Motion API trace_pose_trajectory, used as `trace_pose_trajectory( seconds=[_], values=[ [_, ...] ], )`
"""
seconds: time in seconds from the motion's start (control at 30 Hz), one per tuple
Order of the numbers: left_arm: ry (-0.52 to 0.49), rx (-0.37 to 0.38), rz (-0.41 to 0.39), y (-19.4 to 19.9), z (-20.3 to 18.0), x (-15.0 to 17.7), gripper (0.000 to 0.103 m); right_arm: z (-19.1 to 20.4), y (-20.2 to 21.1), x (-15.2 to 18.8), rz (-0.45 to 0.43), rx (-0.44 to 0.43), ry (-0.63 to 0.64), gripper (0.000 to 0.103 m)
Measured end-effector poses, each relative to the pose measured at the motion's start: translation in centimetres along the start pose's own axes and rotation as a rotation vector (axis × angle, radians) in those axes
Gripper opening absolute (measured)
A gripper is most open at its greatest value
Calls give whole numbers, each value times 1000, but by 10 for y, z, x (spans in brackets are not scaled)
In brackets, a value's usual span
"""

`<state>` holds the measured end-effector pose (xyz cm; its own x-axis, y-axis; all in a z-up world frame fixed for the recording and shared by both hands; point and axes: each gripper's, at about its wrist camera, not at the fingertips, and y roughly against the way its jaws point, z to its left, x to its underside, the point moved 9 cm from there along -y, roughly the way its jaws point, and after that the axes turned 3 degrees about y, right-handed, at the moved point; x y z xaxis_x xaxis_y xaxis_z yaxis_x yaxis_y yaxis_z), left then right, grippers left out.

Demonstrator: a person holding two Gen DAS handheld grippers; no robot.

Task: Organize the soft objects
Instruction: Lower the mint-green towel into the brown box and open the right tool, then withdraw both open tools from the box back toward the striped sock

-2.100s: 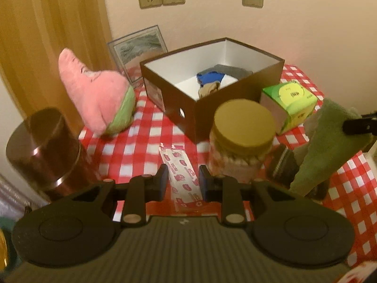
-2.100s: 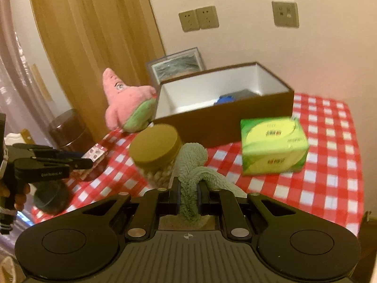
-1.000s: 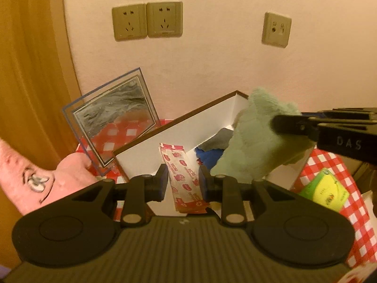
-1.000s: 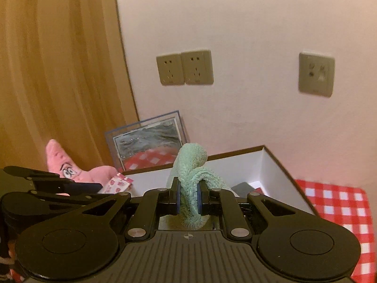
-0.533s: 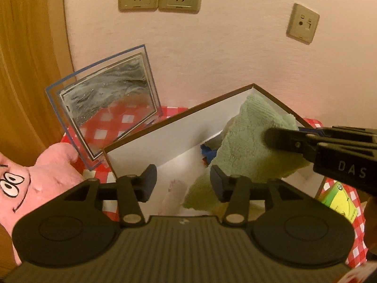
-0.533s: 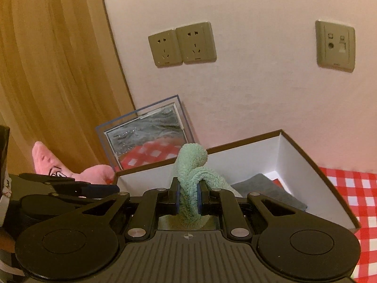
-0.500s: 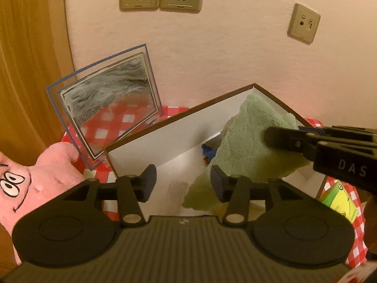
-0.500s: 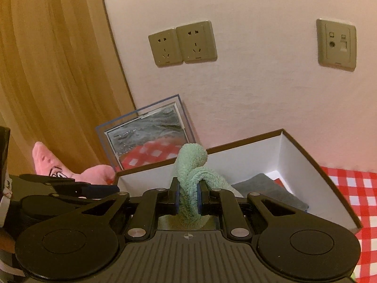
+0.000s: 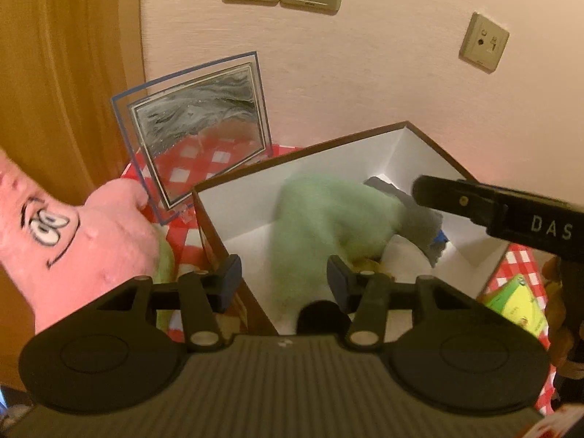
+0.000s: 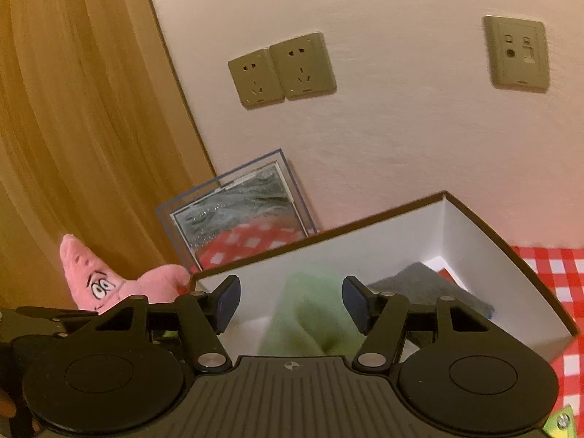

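a: where's the green towel [image 9: 321, 219]?
b: blurred, mid-frame inside the brown box [image 9: 430, 138].
a: and the claws?
b: right gripper [image 10: 291, 301] spreading, towel loose between; left gripper [image 9: 284, 278] spread, empty.

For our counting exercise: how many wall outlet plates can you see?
3: two side by side above the picture frame, one apart to the right. Others may lie outside the view.

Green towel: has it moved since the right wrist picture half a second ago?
Yes. The green towel has dropped from between the opening right gripper fingers and now lies blurred, lower, inside the brown box.
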<state>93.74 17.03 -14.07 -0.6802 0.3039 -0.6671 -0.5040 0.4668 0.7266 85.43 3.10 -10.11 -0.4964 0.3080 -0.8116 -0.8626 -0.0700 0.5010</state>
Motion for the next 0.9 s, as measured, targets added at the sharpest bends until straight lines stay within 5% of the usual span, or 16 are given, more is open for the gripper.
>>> trace_pose_trajectory(
  seconds=[0.9],
  values=[
    [-14, 29, -79, 166, -72, 121, 48, -22, 220, 88, 23, 28, -115, 64]
  ],
)
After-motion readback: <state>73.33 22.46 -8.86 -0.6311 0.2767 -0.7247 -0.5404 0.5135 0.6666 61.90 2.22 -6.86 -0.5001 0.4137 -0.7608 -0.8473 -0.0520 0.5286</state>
